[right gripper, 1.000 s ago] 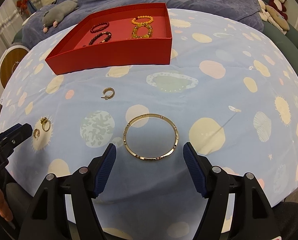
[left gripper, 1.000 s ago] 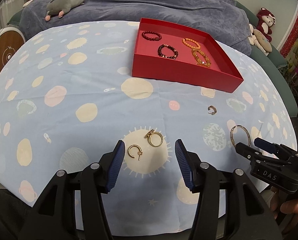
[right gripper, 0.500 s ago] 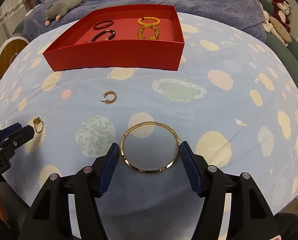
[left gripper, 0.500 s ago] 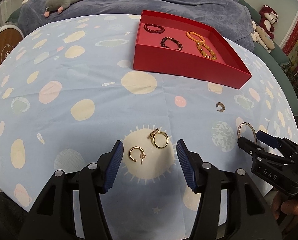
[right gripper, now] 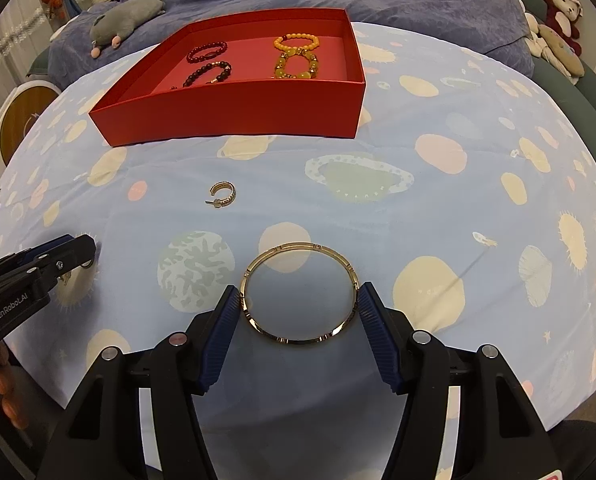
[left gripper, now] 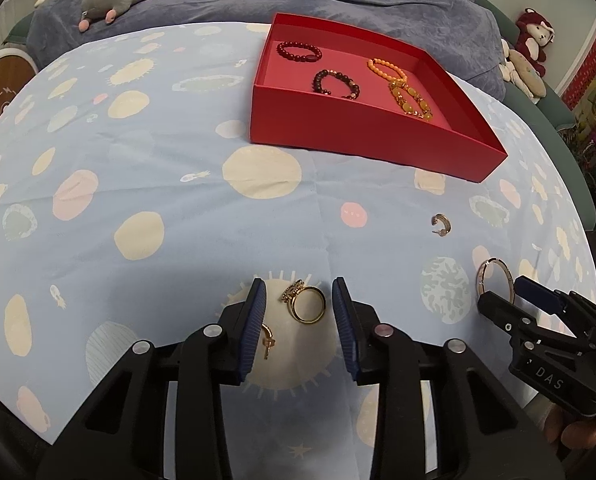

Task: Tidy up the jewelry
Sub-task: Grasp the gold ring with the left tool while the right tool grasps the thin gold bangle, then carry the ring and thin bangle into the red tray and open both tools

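Gold bangle [right gripper: 300,292] flat on the cloth-covered surface [right gripper: 438,208], bracketed by the right gripper [right gripper: 298,304]; its fingers [right gripper: 222,332] sit just at the rim, contact unclear, open about bangle-width, likely lining up a grab. Gold ring [left gripper: 307,304] lies between the half-open fingers of the left gripper [left gripper: 299,308], nothing held. One hoop earring [left gripper: 268,340] beside the left finger, another hoop earring [right gripper: 223,196] loose mid-surface. Red tray [right gripper: 234,114] behind holds four bead bracelets, probably the drop spot.
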The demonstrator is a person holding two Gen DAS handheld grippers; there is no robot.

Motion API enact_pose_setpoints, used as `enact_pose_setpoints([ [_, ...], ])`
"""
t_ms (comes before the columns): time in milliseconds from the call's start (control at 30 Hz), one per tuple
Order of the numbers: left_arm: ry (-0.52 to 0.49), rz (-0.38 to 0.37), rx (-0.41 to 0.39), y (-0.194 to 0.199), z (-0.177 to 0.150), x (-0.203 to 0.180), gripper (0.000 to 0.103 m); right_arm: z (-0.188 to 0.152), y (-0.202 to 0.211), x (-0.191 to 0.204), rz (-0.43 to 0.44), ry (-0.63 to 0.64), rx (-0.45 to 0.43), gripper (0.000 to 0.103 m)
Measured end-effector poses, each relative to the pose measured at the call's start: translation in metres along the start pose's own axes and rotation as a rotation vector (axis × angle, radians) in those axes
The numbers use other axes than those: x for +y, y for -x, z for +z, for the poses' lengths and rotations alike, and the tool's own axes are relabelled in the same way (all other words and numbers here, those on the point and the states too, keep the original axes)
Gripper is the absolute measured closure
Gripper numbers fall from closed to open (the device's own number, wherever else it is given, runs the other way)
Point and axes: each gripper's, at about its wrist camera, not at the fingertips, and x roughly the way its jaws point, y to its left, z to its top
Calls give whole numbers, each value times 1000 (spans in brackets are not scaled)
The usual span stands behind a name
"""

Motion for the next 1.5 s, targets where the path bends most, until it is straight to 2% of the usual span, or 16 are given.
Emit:
enact_pose_setpoints([
  [33,1,-2,-2,1,0,1,71,0,0,0,1,-1,0,44],
  [267,14,-23,10,-3,1,7,93,0,-1,1,1,0,1,44],
  [567,-2,-42,-1,0,2,3,93,-1,1,3,11,-2,1,45],
  [600,-3,-42,-3,1,2,2,93,-1,3,4,16,1,-4,51],
  [633,-3,-44,-6,2,3,2,93,-1,3,5,18,9,7,72],
  [667,-3,-43,-8,4,3,1,93,-1,1,6,22,10,23,79],
  [833,-9,-46,-17,9,3,-1,93,-4,2,6,27,9,22,81],
  [867,-7,-46,-16,10,3,-1,93,-4,4,4,23,3,15,80],
  [900,-4,-46,-16,11,3,0,93,-4,7,2,10,-3,6,71],
  [933,-2,-46,-18,12,3,0,93,-5,10,0,1,-10,-9,58],
  [1000,-2,-45,-20,13,2,0,93,-5,16,-7,-20,-26,-43,43],
  [1033,-2,-45,-21,13,1,0,93,-5,17,-9,-26,-29,-47,40],
  [1367,-3,-47,-12,13,0,-2,93,3,-6,-10,-21,-18,15,40],
  [1500,2,-45,-11,11,1,-2,93,5,-8,-7,-27,-4,-4,41],
])
